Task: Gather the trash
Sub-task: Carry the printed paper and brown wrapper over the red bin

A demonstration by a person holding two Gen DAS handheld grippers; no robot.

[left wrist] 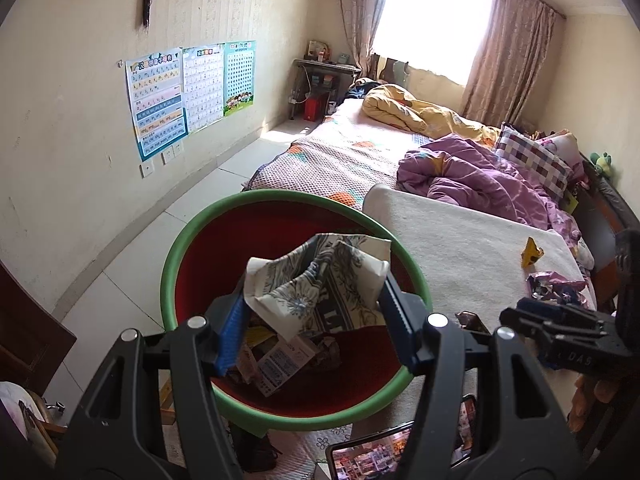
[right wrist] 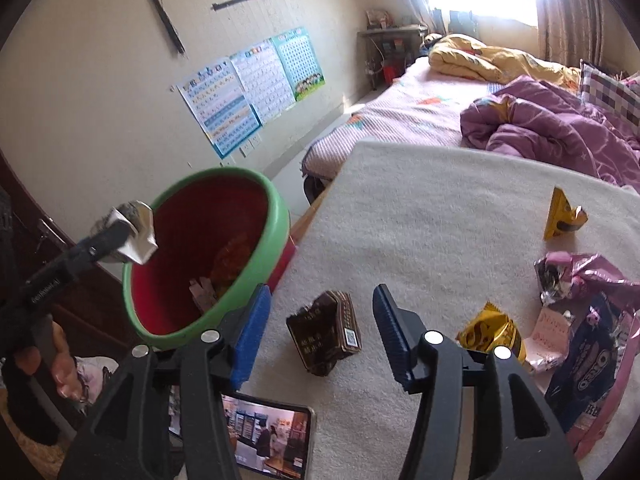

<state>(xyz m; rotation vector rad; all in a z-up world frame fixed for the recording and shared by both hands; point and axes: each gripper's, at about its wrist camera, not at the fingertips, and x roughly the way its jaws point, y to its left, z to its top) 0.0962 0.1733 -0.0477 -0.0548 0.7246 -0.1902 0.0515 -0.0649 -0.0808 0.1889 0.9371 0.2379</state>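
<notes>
The left gripper (left wrist: 316, 312) is clamped on a crumpled floral-printed wrapper (left wrist: 320, 284), its blue pads (left wrist: 230, 330) pressing the paper from both sides, right over the mouth of the red bin with the green rim (left wrist: 188, 248). Inside the bin there is already a small heap of boxes and wrappers (left wrist: 280, 356).

The right gripper (right wrist: 320, 332) hangs with its jaws apart over the white towel (right wrist: 440, 208) spread on the bed, and a crushed dark brown carton (right wrist: 324, 332) lies on the towel between the two fingers, touched by neither (there is clear towel on each side of it). Just to its right sits a gold foil wrapper (right wrist: 492, 332), then a blue biscuit packet (right wrist: 588, 364) with crumpled purple foil (right wrist: 576, 272) above it, and a little yellow wrapper (right wrist: 560, 216) farther off.

A phone (right wrist: 272, 436) with its screen lit lies at the towel's near edge. Beyond, purple and yellow quilts (right wrist: 552, 128) are bunched on the bed.
</notes>
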